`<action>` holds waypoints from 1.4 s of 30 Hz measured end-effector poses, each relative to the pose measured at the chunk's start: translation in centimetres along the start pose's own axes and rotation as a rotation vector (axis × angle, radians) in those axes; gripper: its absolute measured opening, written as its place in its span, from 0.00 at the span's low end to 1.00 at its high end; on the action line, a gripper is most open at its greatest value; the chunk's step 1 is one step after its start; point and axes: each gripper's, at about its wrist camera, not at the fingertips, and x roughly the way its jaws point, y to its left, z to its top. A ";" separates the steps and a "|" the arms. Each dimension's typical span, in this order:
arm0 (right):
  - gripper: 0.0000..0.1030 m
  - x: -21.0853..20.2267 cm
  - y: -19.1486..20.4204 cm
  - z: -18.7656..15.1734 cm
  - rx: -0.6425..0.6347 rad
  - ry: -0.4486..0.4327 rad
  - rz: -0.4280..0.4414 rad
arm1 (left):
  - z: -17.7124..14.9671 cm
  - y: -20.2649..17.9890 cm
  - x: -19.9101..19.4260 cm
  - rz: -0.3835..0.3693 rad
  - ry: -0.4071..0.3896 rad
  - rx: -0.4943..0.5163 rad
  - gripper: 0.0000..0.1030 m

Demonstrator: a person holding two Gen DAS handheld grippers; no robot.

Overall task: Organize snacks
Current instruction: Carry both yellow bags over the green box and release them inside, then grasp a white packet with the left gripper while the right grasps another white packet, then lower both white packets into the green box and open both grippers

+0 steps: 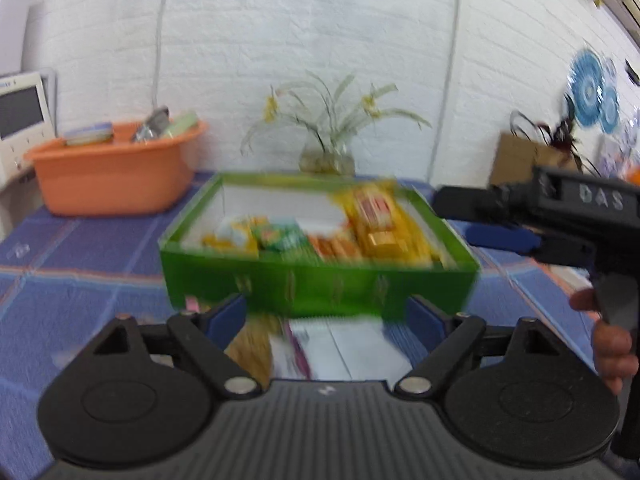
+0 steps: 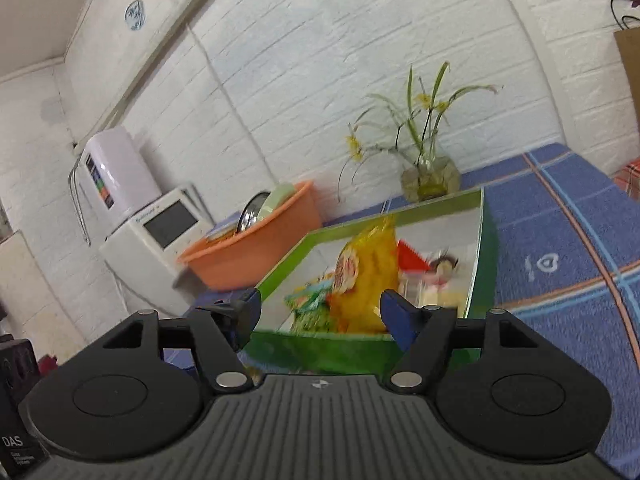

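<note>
A green box (image 1: 320, 284) with white inner walls stands on the blue checked tablecloth and holds several snack packs, among them a tall yellow bag (image 1: 380, 220). My left gripper (image 1: 326, 316) is open and empty, just in front of the box's near wall, above a white and tan packet (image 1: 320, 348) on the cloth. The right gripper (image 1: 500, 220) shows in this view at the box's right side, held by a hand. In the right wrist view the right gripper (image 2: 320, 312) is open and empty above the box's near wall (image 2: 340, 352), in front of the yellow bag (image 2: 368, 280).
An orange basin (image 1: 112, 176) with dishes stands at the back left, next to a white appliance (image 1: 20, 120). A glass vase with a plant (image 1: 326, 156) stands behind the box against the white brick wall. A brown paper bag (image 1: 520, 160) stands at the back right.
</note>
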 end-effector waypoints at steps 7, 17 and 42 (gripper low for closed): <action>1.00 4.1 0.4 -2.7 0.029 0.245 -0.117 | -3.2 -0.7 2.4 -0.063 0.114 -0.034 0.83; 0.63 6.5 2.2 -4.3 -0.120 0.308 -0.103 | -3.6 0.4 3.1 -0.136 0.113 -0.111 0.58; 0.54 7.2 5.0 1.8 -0.145 0.004 0.032 | 5.0 2.3 1.7 -0.122 -0.081 -0.096 0.58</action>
